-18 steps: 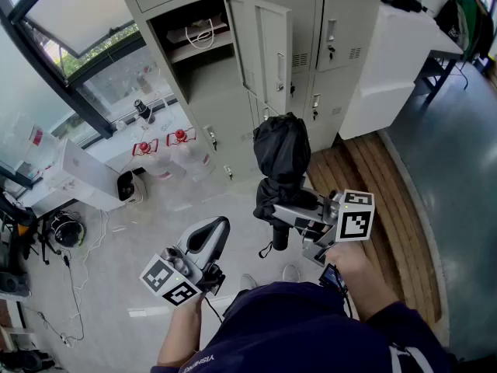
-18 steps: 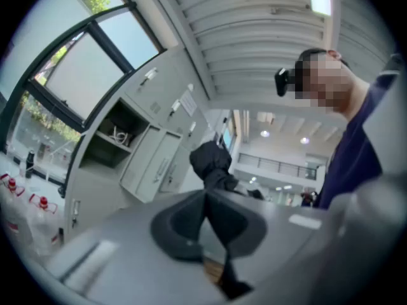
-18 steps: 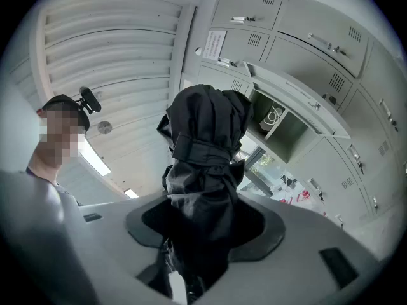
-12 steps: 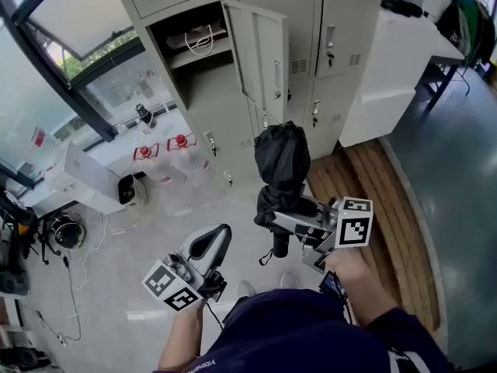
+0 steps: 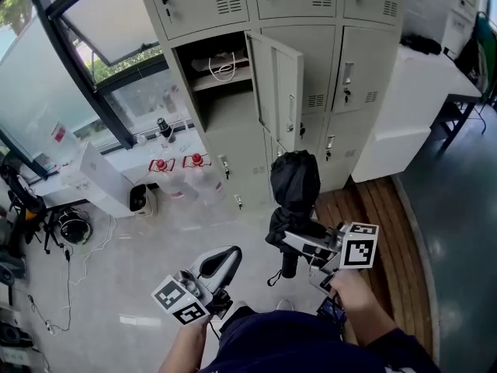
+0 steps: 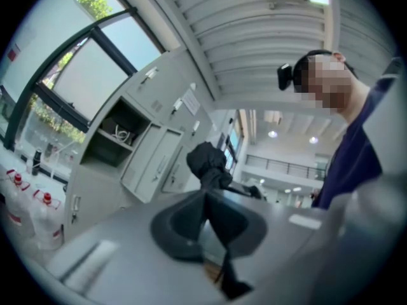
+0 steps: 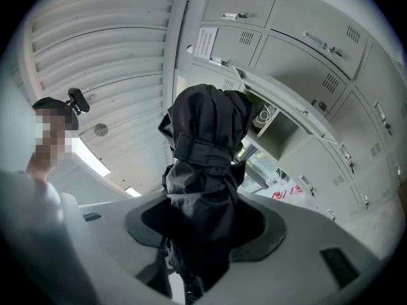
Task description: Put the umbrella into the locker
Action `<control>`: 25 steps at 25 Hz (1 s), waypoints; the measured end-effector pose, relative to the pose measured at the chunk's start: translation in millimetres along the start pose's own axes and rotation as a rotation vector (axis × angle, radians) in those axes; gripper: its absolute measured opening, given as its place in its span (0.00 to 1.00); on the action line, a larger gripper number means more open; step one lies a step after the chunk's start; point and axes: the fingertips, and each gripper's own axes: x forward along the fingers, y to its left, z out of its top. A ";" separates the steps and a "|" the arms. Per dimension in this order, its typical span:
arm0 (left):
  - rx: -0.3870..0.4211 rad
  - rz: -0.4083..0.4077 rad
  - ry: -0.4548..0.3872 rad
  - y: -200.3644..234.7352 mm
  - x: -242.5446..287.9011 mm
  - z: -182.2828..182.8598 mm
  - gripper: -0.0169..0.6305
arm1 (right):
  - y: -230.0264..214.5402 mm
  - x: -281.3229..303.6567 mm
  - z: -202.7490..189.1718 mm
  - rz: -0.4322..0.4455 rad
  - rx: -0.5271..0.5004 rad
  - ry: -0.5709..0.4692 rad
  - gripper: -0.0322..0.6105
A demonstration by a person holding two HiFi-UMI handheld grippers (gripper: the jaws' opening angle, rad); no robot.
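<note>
The locker [image 5: 225, 103] stands open in the grey bank of cabinets. Its door [image 5: 278, 88] is swung out on the right side of the opening. Inside, near the top, a shelf [image 5: 221, 78] carries a coiled white cord [image 5: 225, 62], and the space under that shelf looks free.

The umbrella [image 5: 293, 183] is folded, black and upright. It is in the air in front of the locker and lower than its opening, a little to the right of the door, well apart from both. The right gripper [image 5: 295, 241] has its jaws closed around the lower part of the fabric, just above the handle, and the grip seems firm. The left gripper [image 5: 221, 259] hangs lower and further from the locker, with its jaws pressed together and nothing between them.

To do this step well, the person should probably bring the umbrella up and to the left, so that it passes the free edge of the door without touching it. The soft top should then go in under the shelf, not against the cord. The umbrella may slide in the closed jaws, so a slow approach is safer. The left gripper can stay aside.
</note>
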 end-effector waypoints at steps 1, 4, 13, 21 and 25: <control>0.000 0.007 -0.004 2.3 0.0 1.5 0.03 | -2.5 2.8 2.7 0.001 0.008 0.003 0.42; 0.001 0.028 -0.017 12.0 -1.9 6.2 0.03 | -9.2 15.1 7.4 0.010 0.045 0.013 0.42; -0.013 0.033 -0.036 71.7 5.7 16.3 0.03 | -29.8 72.5 29.9 0.017 0.020 0.047 0.42; -0.018 -0.037 -0.041 155.7 14.6 56.1 0.03 | -71.7 156.6 62.8 -0.033 -0.010 0.033 0.42; -0.017 -0.058 -0.038 201.9 11.3 81.6 0.03 | -94.5 207.4 92.5 -0.126 -0.121 0.037 0.42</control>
